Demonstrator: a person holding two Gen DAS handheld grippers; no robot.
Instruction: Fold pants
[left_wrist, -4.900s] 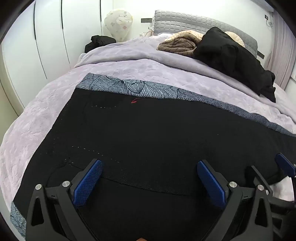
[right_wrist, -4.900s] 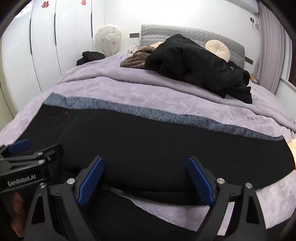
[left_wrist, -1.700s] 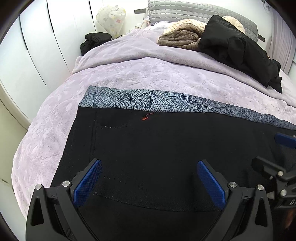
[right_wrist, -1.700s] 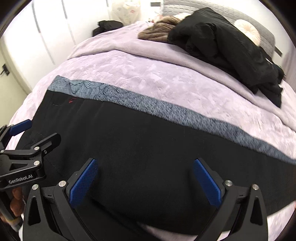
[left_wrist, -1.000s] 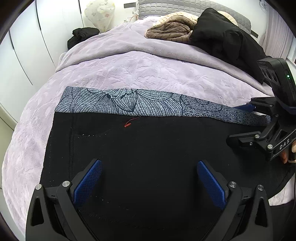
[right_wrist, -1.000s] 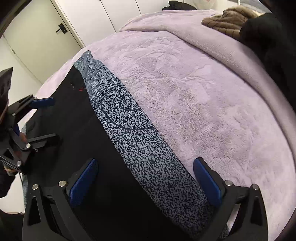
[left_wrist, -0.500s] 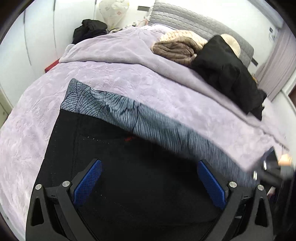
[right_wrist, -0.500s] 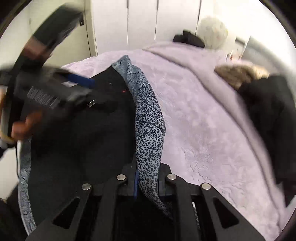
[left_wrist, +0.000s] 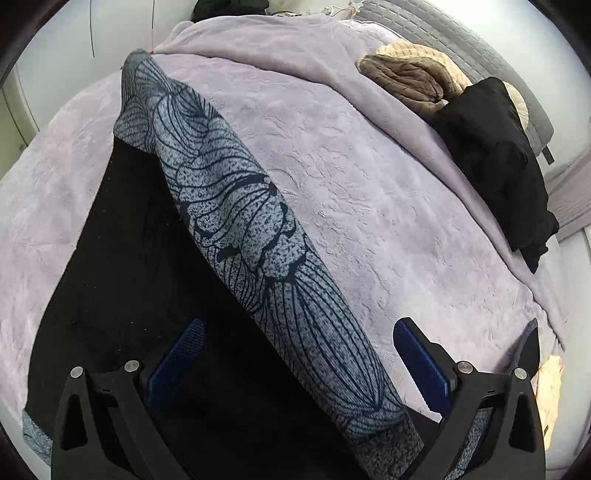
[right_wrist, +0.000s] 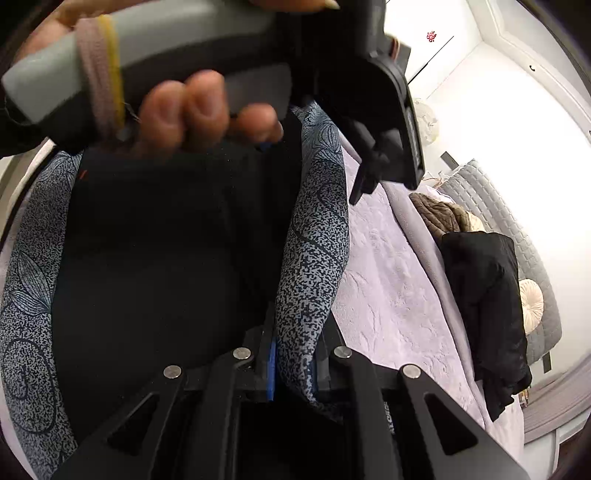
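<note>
The pants (left_wrist: 140, 280) are black with a grey-blue leaf-patterned side band (left_wrist: 258, 251) and lie on the lilac bed cover. In the left wrist view the band runs up from between the jaws as a raised fold. My left gripper (left_wrist: 299, 358) is open, its blue pads on either side of the band. My right gripper (right_wrist: 291, 365) is shut on the patterned band (right_wrist: 314, 251) and holds it lifted. The left gripper's body and the hand holding it (right_wrist: 207, 107) fill the top of the right wrist view, close above the pants.
A lilac bed cover (left_wrist: 369, 177) spreads under the pants. A black garment (left_wrist: 491, 155) and a brown blanket (left_wrist: 402, 74) lie near the grey headboard (right_wrist: 491, 206). A round cream cushion (right_wrist: 530, 299) sits by it. White wardrobe doors stand at left.
The right gripper closed on the patterned band's far end and carried it toward the left gripper. The band now stands as a raised fold between the left jaws. Both views have swung round.
</note>
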